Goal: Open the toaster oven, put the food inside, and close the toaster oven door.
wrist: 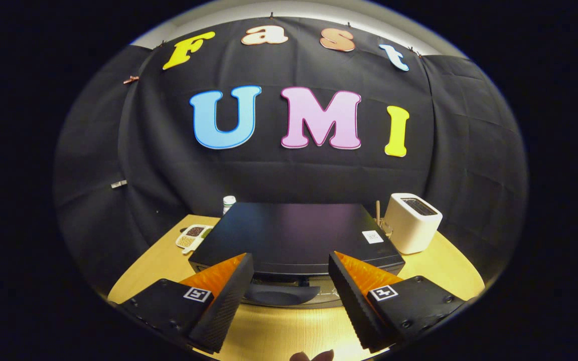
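Well beyond the left finger, a compartmented dish (192, 235) of food and a small white bottle (229, 202) were seen on the counter (158, 265). The jaws (289, 293) were held released, grasping nothing. Between and just ahead of them lay the toaster oven (294, 235), door closed, its dark handle (281, 295) running crosswise in the gap between both fingers (its long axis left to right). Beyond the right finger a white toaster (412, 220) was seen standing.

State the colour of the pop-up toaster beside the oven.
White toaster with a dark slot on top, seen in the gripper view.
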Available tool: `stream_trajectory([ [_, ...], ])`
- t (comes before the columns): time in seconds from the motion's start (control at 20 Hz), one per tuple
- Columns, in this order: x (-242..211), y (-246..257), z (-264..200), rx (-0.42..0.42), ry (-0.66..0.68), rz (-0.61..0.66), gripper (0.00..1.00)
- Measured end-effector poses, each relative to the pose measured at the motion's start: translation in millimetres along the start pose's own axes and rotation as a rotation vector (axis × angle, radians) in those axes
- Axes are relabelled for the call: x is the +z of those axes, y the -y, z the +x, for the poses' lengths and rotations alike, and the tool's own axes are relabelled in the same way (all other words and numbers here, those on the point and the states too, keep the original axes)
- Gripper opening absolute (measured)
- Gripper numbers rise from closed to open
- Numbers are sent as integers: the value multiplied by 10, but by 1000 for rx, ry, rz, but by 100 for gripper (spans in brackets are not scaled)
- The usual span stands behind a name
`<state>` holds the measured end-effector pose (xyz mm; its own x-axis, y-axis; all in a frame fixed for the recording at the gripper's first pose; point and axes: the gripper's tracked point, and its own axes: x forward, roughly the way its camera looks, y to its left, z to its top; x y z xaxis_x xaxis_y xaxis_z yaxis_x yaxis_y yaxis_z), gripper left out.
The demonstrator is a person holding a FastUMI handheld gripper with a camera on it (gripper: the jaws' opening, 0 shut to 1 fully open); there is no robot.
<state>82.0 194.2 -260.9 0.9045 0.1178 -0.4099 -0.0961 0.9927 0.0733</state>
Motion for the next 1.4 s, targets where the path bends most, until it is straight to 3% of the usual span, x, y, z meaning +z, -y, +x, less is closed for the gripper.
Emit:
stream_trajectory([
  [0.25,-388,-83,241,-20,-110,0,98],
  [0.55,-424,-96,221,-41,-112,38,99],
  [1.05,-907,-109,-367,-21,-192,101,99],
  [1.4,-1362,-117,-627,-22,-295,53,99],
])
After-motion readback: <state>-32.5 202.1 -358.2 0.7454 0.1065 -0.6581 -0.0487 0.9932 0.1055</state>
